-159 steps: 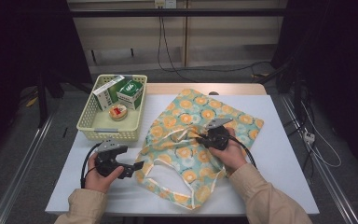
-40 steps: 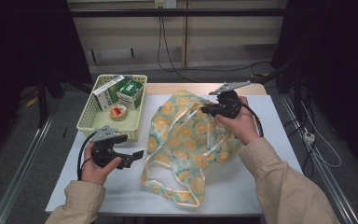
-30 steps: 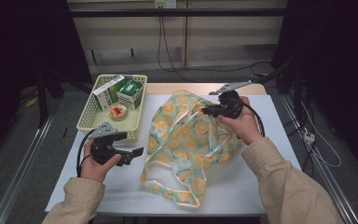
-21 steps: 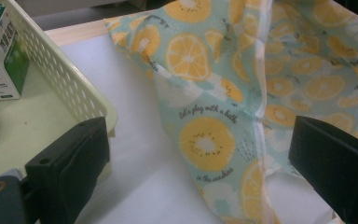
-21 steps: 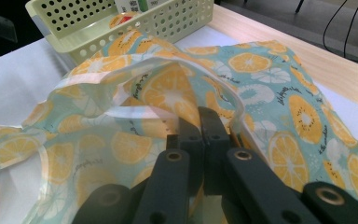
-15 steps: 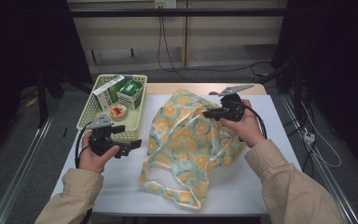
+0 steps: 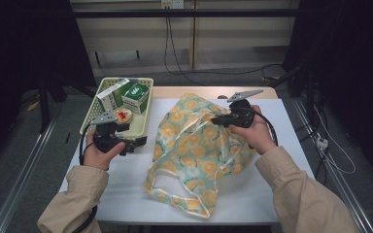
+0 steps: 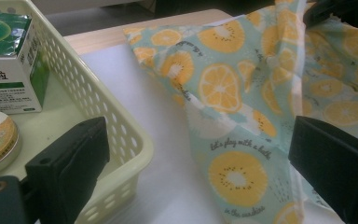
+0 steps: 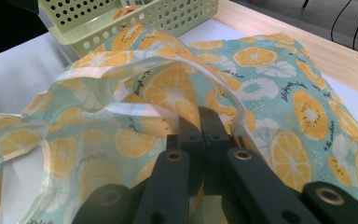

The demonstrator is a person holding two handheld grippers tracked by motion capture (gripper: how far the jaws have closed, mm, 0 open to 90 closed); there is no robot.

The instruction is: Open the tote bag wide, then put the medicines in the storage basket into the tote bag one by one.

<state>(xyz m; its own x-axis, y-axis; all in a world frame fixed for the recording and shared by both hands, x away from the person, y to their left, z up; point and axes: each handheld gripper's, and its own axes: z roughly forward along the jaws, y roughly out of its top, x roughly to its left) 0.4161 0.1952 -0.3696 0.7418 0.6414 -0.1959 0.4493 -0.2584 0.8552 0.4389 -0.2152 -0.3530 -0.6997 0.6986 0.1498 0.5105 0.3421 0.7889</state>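
Note:
A light-blue bag (image 7: pixel 199 150) printed with orange slices lies mid-table. My right gripper (image 7: pixel 214 120) is shut on its white-edged rim and holds that side lifted; the right gripper view has the closed jaws pinching the fabric (image 9: pixel 200 122). My left gripper (image 7: pixel 135 143) is open at the near right corner of the pale-green basket (image 7: pixel 145 104). In the left gripper view the basket's corner (image 8: pixel 135 140) sits just inside the left jaw, the bag (image 8: pixel 233 88) is to the right, and nothing is gripped.
Inside the basket are two green-and-white boxes (image 7: pixel 114 92) (image 7: pixel 136 96) and a round tin (image 7: pixel 124 115). The white mat (image 7: pixel 126 189) has bare room in front of the basket. Cables trail on the floor at the right (image 7: pixel 330 150).
My left hand has moved from the table's near left up to the basket's front corner. The right gripper keeps the bag's rim raised in the same spot.

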